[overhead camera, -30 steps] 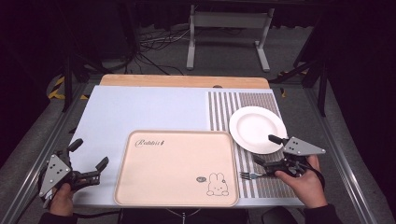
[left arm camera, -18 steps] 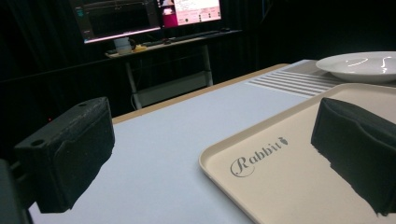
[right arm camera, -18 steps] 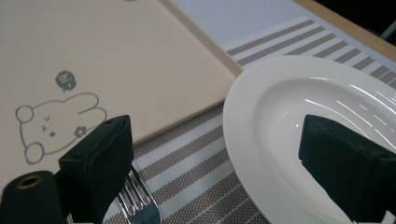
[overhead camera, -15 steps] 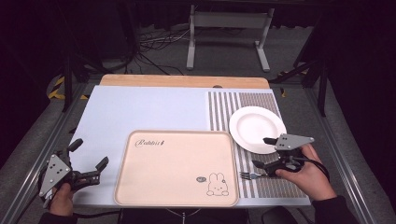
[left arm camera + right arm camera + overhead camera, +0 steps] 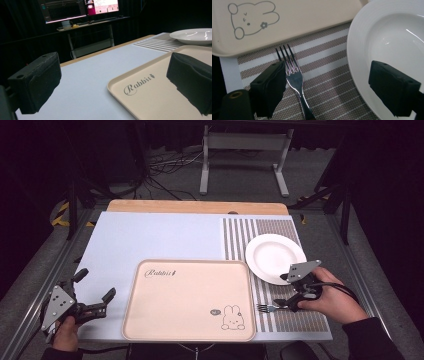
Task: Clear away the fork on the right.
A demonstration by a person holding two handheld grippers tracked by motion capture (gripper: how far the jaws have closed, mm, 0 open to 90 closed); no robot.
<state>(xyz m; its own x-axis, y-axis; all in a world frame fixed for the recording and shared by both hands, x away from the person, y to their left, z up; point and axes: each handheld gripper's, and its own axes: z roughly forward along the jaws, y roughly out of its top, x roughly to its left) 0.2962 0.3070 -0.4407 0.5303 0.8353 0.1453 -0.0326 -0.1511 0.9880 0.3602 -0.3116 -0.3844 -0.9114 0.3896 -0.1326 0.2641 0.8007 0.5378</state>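
A silver fork (image 5: 269,308) lies on the striped placemat (image 5: 260,231), tines toward the beige rabbit tray (image 5: 190,295). My right gripper (image 5: 282,290) hovers over the fork's handle end, beside the white plate (image 5: 275,256). In the right gripper view the fork (image 5: 295,80) lies between the jaws, close to the left one, with the plate (image 5: 392,37) under the right one. The right gripper (image 5: 333,87) is open; its jaws have just been closing and the pads do not press on the fork. My left gripper (image 5: 95,283) is open and holds nothing, left of the tray (image 5: 162,95).
A pale blue mat (image 5: 150,237) covers the table's left and middle. A wooden table edge (image 5: 200,206) runs along the back, with a metal stand (image 5: 245,150) and cables on the floor beyond it. The left gripper view shows a desk with monitors (image 5: 75,10).
The right hand has shifted a little to the left, bringing its gripper over the fork's handle beside the plate. The left gripper has stayed where it was.
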